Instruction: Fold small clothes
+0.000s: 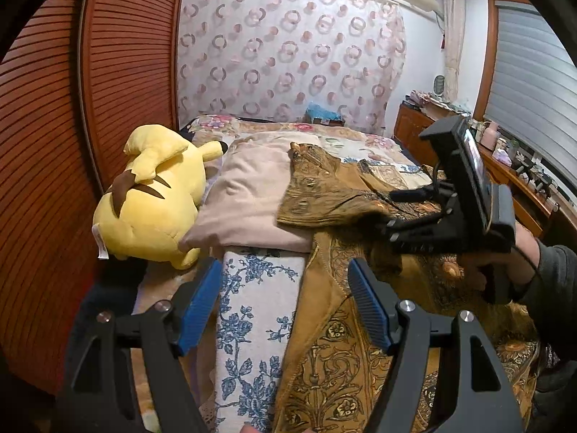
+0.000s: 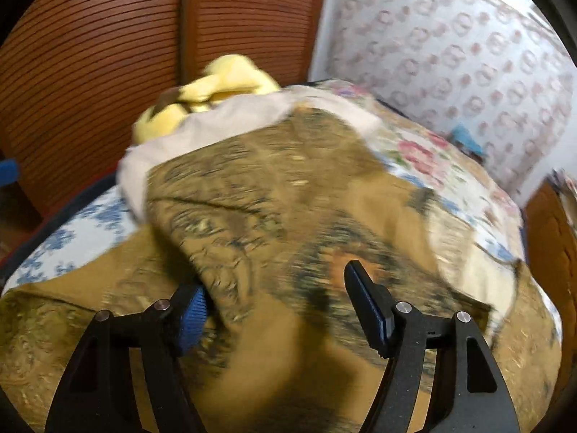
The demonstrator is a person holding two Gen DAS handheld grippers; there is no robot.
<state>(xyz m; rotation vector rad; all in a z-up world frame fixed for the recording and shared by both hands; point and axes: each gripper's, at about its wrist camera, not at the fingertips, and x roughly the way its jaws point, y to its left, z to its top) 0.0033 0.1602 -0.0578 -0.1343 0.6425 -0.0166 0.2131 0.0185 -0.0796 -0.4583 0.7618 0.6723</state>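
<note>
Mustard-brown patterned fabric garment [image 1: 335,353] lies spread beneath both grippers; right gripper [image 2: 277,310] nearer, jaws apart straddling a fold; left gripper [image 1: 285,306] open, empty.

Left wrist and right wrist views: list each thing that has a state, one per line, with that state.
Brown patterned garment: spread on the bed, partly folded, one flap lying over the beige pillow.
Beige pillow: lying flat, partly covered by the garment.
Yellow plush toy: lying on its side beside the pillow.
Left gripper: jaws open, nothing between the pads.
Right gripper: jaws open, low over the garment; the view is blurred.
</note>
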